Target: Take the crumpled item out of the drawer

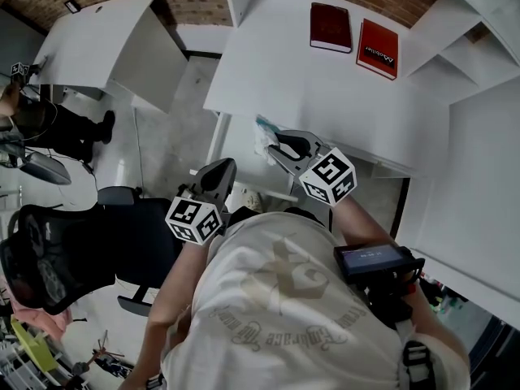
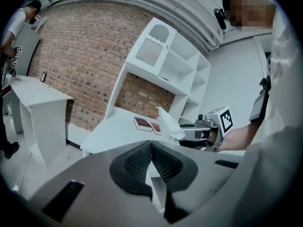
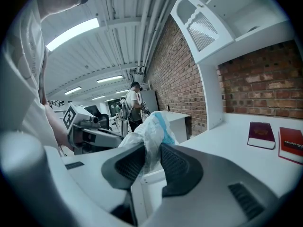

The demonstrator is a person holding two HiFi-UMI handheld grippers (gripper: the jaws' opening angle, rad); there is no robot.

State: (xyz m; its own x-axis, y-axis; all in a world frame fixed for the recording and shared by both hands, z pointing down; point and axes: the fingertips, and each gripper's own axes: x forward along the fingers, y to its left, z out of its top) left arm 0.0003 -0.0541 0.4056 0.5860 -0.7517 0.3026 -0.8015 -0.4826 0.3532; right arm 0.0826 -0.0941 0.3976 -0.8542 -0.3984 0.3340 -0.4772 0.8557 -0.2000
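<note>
The crumpled item is a white wad with a blue streak. My right gripper is shut on it and holds it in the air over the desk's front edge, above the open white drawer. In the right gripper view the wad sticks up between the dark pads of my right gripper. The drawer's rim shows just below. My left gripper hangs lower and to the left, its jaws shut and empty. From the left gripper view the wad shows ahead.
Two red books lie at the back of the white desk. A black office chair stands at my left. A second white desk and another person are at the far left. White shelving rises on the right.
</note>
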